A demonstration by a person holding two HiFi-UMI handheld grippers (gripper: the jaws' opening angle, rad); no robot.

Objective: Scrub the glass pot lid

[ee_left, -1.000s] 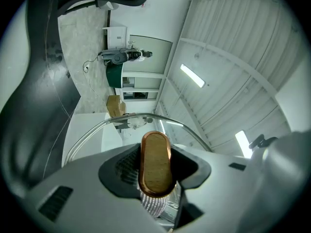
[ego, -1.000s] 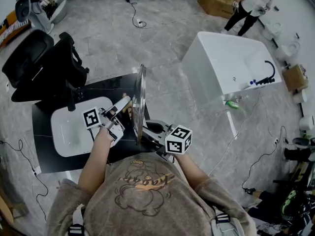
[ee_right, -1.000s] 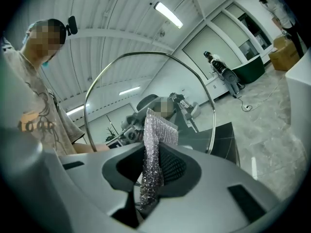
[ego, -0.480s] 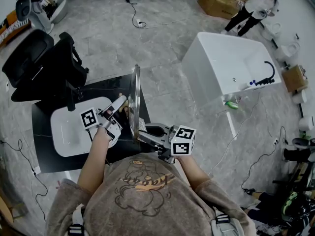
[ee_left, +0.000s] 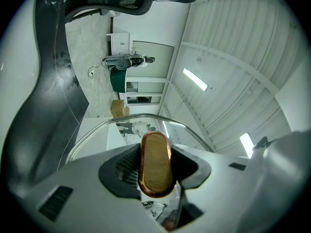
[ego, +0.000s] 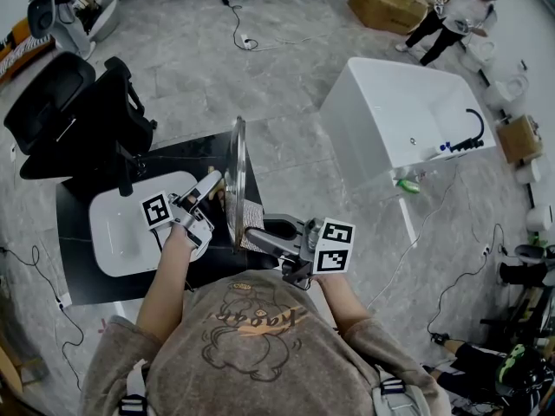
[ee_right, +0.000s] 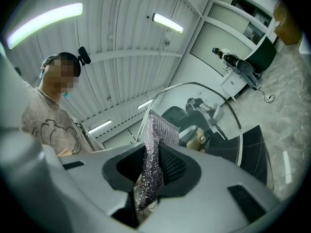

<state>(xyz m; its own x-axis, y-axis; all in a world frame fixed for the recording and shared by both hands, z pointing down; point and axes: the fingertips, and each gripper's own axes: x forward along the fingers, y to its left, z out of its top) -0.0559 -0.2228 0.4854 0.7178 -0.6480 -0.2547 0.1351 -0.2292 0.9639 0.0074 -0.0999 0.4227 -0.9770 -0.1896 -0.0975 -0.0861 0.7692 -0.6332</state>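
The glass pot lid (ego: 234, 176) stands on edge over the black table. My left gripper (ego: 211, 191) is shut on the lid's knob. In the left gripper view that wooden knob with a copper rim (ee_left: 155, 164) sits between the jaws, and the lid's metal rim (ee_left: 146, 117) arcs behind it. My right gripper (ego: 253, 236) is shut on a silvery scrub cloth (ego: 251, 216), which lies against the lid's right face low down. In the right gripper view the cloth (ee_right: 156, 144) stands up between the jaws, with the glass lid (ee_right: 218, 125) just beyond.
A white basin (ego: 117, 232) sits on the black table (ego: 87, 276) to the left of my left gripper. A black office chair (ego: 74, 120) stands behind it. A white bathtub (ego: 408, 111) is at the right, with a person (ego: 455, 11) and a cardboard box (ego: 381, 3) farther off.
The lid has shifted a little to the left. My right gripper has slid right and toward me along the glass with the cloth. The left gripper has kept its hold on the knob.
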